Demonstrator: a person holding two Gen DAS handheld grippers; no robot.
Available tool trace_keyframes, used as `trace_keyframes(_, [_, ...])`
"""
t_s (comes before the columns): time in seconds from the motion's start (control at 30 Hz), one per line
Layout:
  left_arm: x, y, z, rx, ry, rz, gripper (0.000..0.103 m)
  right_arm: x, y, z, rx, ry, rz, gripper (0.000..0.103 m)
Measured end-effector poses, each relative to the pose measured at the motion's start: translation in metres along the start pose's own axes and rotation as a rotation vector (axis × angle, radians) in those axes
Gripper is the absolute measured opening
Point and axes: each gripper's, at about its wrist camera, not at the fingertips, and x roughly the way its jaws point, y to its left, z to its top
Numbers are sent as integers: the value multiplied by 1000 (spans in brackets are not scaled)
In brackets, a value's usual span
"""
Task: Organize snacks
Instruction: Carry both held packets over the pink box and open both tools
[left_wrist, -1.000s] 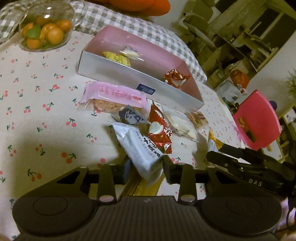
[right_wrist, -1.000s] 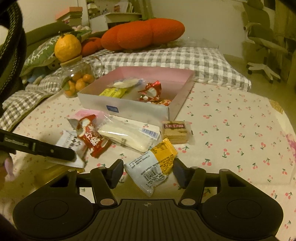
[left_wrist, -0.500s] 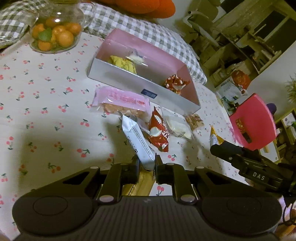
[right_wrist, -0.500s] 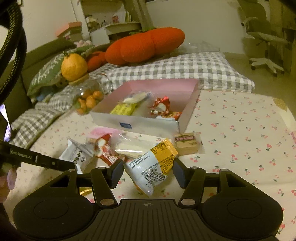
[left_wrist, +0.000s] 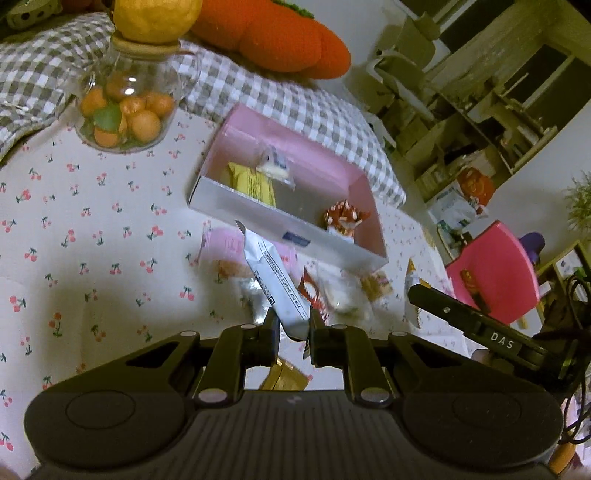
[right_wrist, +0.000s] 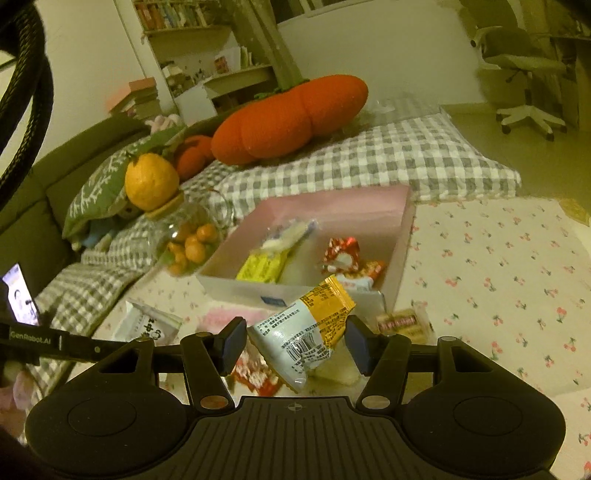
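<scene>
Partly sorted: pink box, centre frame, already holding three packets. In transit: left claw clamped on silver coconut packet, lower centre; right claw clamped on white-and-orange packet, lower centre, both clear of the tabletop. Outstanding: red wrapper, clear pouch, pink packet, biscuit pack. Nearby: fruit jar, upper left, well clear.

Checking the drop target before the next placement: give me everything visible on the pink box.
The pink box is a shallow, open, lidless rectangular tray, seemingly cardboard: pink inner walls, silvery-white front wall carrying a small blue label. It sits flat on the cherry-print cloth, its far side near the checked cushion. Inside lie a yellow packet, a clear-wrapped pale snack and red-and-white wrapped snacks. Neither gripper touches it.
</scene>
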Motion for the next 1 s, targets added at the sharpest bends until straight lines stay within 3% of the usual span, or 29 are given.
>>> trace_keyframes(0.53, [51,-28,40,16,-99,-48,14,45,-18,51,146,-62,-56,58])
trace_keyframes(1.0, [109,-46,53,30,-166,-23,14,93,-55,66,281,-83,-119,58])
